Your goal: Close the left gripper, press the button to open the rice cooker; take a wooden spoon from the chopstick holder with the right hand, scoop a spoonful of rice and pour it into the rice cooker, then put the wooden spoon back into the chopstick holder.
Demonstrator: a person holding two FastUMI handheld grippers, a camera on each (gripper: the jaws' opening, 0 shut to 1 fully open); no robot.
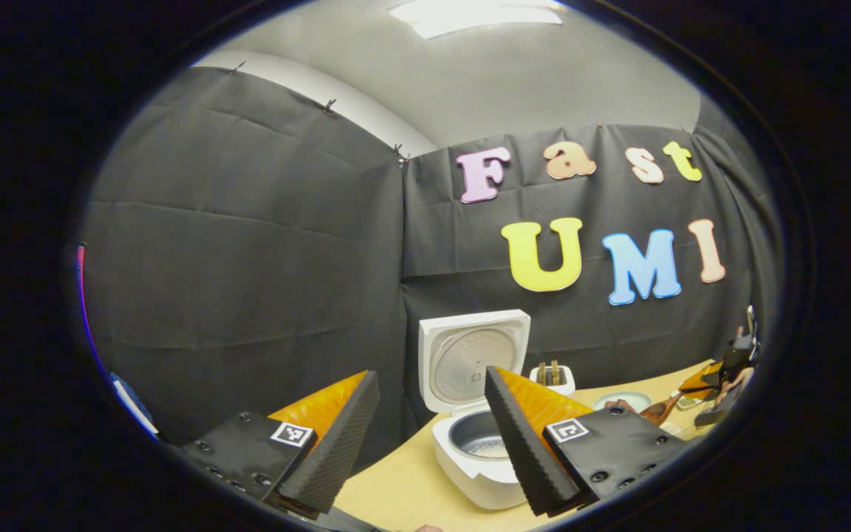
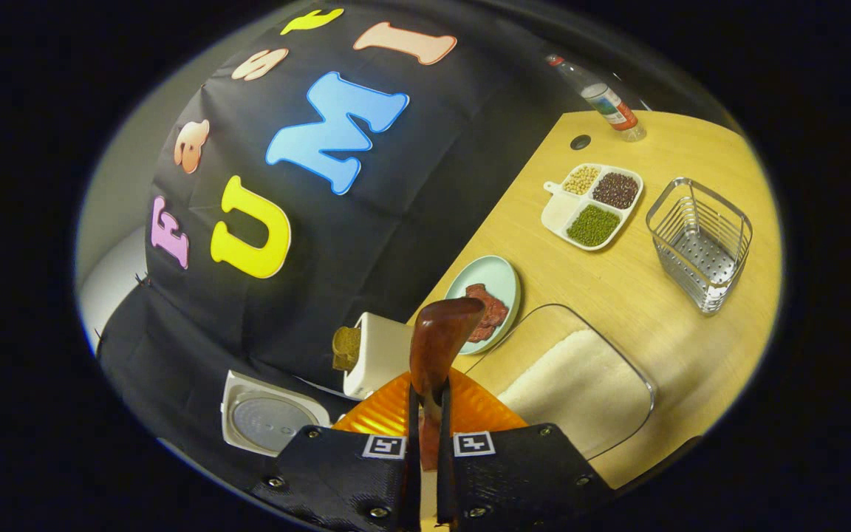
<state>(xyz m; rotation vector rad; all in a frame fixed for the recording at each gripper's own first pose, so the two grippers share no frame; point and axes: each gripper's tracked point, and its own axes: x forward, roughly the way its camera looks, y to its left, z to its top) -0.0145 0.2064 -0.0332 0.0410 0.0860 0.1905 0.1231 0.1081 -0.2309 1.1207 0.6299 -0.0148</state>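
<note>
The white rice cooker (image 1: 479, 473) stands open on the table, lid (image 1: 470, 362) upright, with some rice in its inner pot (image 1: 481, 443). My left gripper (image 1: 431, 377) is open in front of it, holding nothing. My right gripper (image 2: 425, 403) is shut on the handle of the wooden spoon (image 2: 440, 332), whose bowl points forward above the near end of a clear container of rice (image 2: 580, 384). In the left gripper view the wooden spoon (image 1: 660, 408) shows far right, in the right gripper (image 1: 725, 373). The wire chopstick holder (image 2: 700, 240) stands beyond the rice container. The cooker's lid (image 2: 267, 415) is low left.
A white toaster (image 2: 374, 351) with bread stands by the wall beside the cooker. A pale plate (image 2: 496, 277) with meat lies behind the spoon. Farther off are a divided tray (image 2: 555, 214) of beans and a bottle (image 2: 606, 100). Bare tabletop (image 2: 617, 288) lies between them.
</note>
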